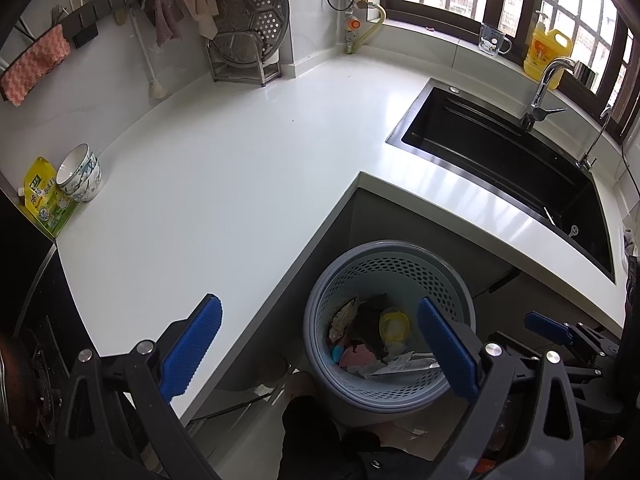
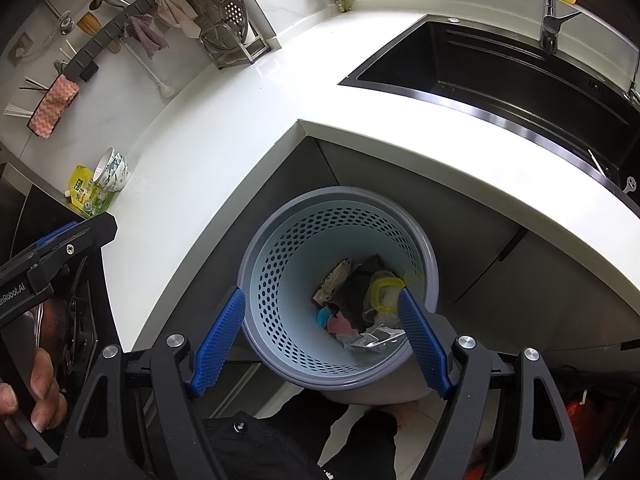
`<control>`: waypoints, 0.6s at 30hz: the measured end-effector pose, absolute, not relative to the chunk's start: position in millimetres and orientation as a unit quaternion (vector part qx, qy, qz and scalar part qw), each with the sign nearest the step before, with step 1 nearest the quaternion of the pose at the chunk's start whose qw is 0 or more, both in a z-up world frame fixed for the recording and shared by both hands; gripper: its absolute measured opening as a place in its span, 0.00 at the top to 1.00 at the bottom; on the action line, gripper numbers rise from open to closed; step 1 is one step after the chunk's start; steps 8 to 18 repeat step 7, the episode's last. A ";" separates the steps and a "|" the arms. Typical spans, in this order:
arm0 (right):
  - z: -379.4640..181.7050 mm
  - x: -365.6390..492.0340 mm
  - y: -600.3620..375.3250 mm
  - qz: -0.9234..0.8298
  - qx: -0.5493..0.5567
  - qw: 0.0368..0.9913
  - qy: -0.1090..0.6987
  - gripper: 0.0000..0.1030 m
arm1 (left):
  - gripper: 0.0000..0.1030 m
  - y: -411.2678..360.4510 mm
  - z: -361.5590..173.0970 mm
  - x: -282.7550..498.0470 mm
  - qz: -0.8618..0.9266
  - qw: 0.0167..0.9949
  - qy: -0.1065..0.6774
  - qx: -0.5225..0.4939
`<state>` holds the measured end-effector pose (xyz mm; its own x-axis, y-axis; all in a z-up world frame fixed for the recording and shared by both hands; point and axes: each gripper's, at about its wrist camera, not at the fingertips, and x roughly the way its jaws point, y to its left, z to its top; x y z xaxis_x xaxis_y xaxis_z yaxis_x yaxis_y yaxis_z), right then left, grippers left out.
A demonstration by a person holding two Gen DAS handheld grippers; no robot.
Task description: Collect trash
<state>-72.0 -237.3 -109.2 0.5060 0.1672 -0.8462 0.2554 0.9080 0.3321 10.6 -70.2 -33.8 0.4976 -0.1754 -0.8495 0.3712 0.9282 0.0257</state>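
Observation:
A round grey-blue perforated bin [image 1: 400, 276] [image 2: 288, 272] stands on the floor under the inner corner of the white counter. Inside lies trash: a yellow-rimmed clear plastic piece [image 2: 384, 292], a patterned wrapper [image 2: 334, 278], a pink scrap [image 2: 340, 324] and a silvery wrapper [image 2: 372, 340]. My left gripper [image 1: 320, 350] hangs open above the bin's left side, nothing between its blue pads. My right gripper [image 2: 320, 340] is open too, its pads straddling the bin's mouth from above and holding nothing. One of its fingers [image 1: 548, 326] shows in the left wrist view.
The white L-shaped counter [image 1: 240, 152] carries stacked bowls [image 1: 80, 174], a yellow-green pouch [image 1: 44, 196] and a rack with a steamer plate [image 1: 248, 28]. A black sink [image 1: 500, 160] with a faucet [image 1: 544, 88] lies right. A hand [image 2: 36, 392] grips the left tool.

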 end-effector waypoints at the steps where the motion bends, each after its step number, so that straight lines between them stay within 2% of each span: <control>1: -109.2 -72.2 -237.4 -0.026 0.213 0.841 0.496 0.27 | 0.06 -70.1 -34.0 11.2 -0.158 0.858 0.477 0.102; 18: -108.7 -71.6 -235.9 -0.026 0.212 0.841 0.497 0.27 | 0.06 -70.3 -34.8 11.4 -0.155 0.858 0.479 0.106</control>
